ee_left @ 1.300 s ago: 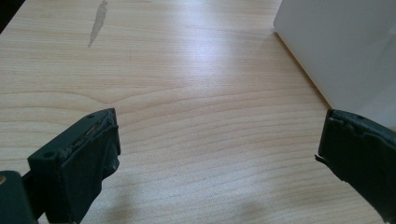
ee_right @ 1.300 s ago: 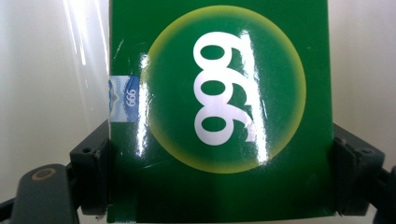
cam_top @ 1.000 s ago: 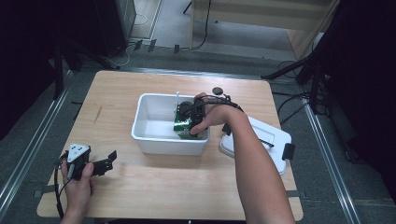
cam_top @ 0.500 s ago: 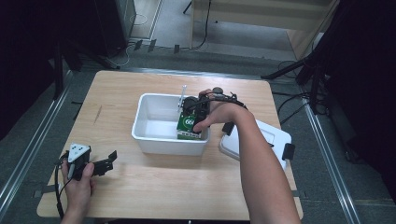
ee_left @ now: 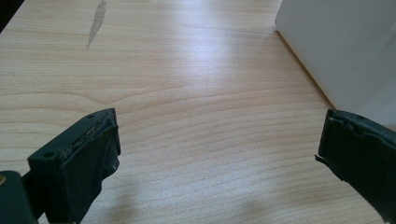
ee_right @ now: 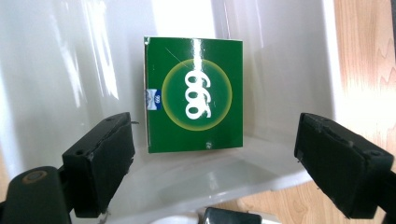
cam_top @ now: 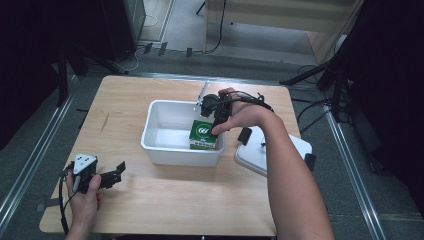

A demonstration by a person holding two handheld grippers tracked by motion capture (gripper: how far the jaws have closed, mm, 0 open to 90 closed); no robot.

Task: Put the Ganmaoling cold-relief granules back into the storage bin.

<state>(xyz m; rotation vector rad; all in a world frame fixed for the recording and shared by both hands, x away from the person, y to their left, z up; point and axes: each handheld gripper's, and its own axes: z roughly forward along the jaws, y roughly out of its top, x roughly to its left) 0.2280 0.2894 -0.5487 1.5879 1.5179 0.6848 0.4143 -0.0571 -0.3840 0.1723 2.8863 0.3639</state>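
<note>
- the green box stands in the white bin, in the bin's lower right corner in the high view, close against its right and near walls.
- in the right gripper view the green box sits at the centre of the frame, its face showing a yellow-ringed circle with white figures and a small blue label on its left edge; it rests on the bin's floor against the white wall.
- the right gripper hangs over the box, a little right of the frame's centre in the high view, pointing down into the bin.
- its jaws stand wide apart and empty: in the right gripper view the box lies beyond and between them, untouched by either pad.
- the bin sits at the middle of the wooden table.
- a white lid lies on the table just right of the bin, partly under the person's forearm.
- the left gripper is at the lower left of the high view, held low over the table, well apart from the bin.
- in the left gripper view its jaws are spread wide with nothing between them, bare wood below and the bin's side at the upper right.
</note>
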